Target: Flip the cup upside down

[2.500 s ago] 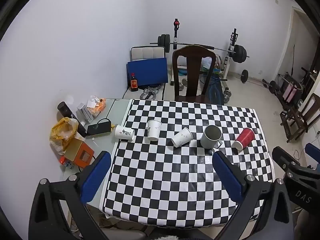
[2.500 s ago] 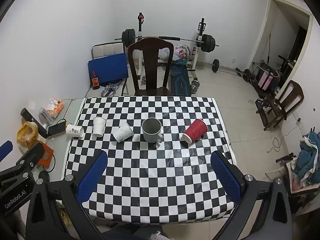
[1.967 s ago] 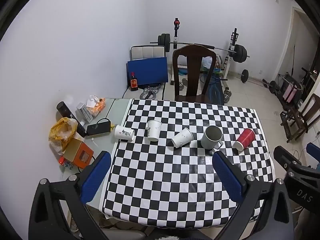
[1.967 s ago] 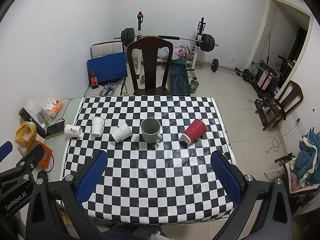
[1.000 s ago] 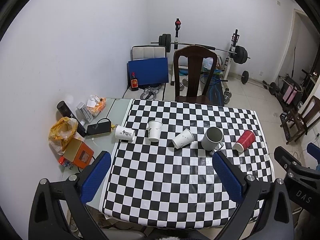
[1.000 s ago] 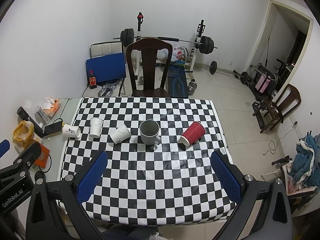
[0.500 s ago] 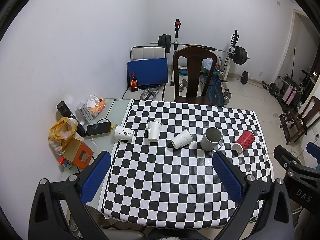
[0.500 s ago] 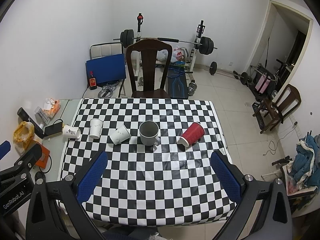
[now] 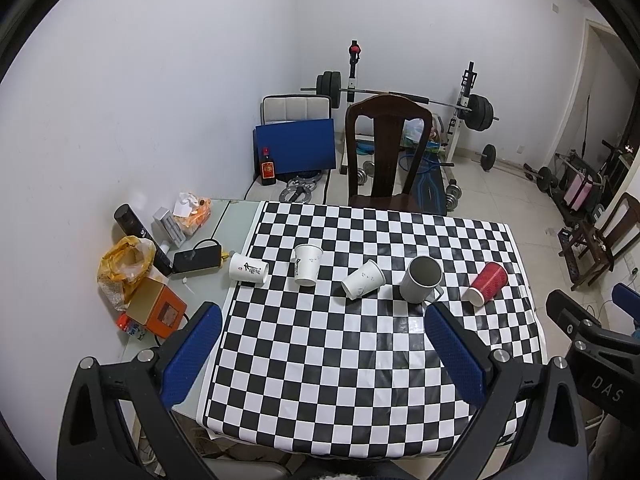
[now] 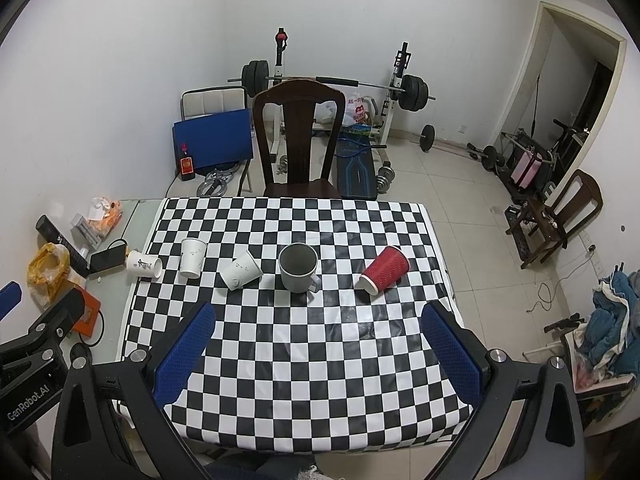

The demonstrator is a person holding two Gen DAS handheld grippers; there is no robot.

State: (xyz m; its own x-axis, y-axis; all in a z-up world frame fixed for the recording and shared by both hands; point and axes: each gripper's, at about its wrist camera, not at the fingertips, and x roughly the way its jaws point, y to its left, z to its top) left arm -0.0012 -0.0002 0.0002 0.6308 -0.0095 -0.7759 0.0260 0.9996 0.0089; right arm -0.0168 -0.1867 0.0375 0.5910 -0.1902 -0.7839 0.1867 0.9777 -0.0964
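A row of cups sits across the checkered table [image 9: 360, 360]. A white paper cup [image 9: 248, 269] lies on its side at the left edge. A second white paper cup [image 9: 307, 265] stands upright. A third white paper cup [image 9: 363, 285] lies on its side. A grey mug [image 9: 421, 279] stands upright with its mouth up. A red ribbed paper cup [image 9: 486, 283] lies on its side. The mug [image 10: 298, 267] and red cup [image 10: 385, 269] also show in the right wrist view. My left gripper [image 9: 324, 344] and right gripper [image 10: 318, 340] are both open and empty, high above the table's near half.
A dark wooden chair [image 9: 388, 156] stands at the table's far side. Clutter lies left of the cloth: a phone [image 9: 196, 258], an orange box [image 9: 158, 312], a yellow bag [image 9: 126, 266]. Weight equipment [image 9: 400, 92] fills the back of the room.
Both views have drifted only slightly; the cups stay where they were and both grippers stay open.
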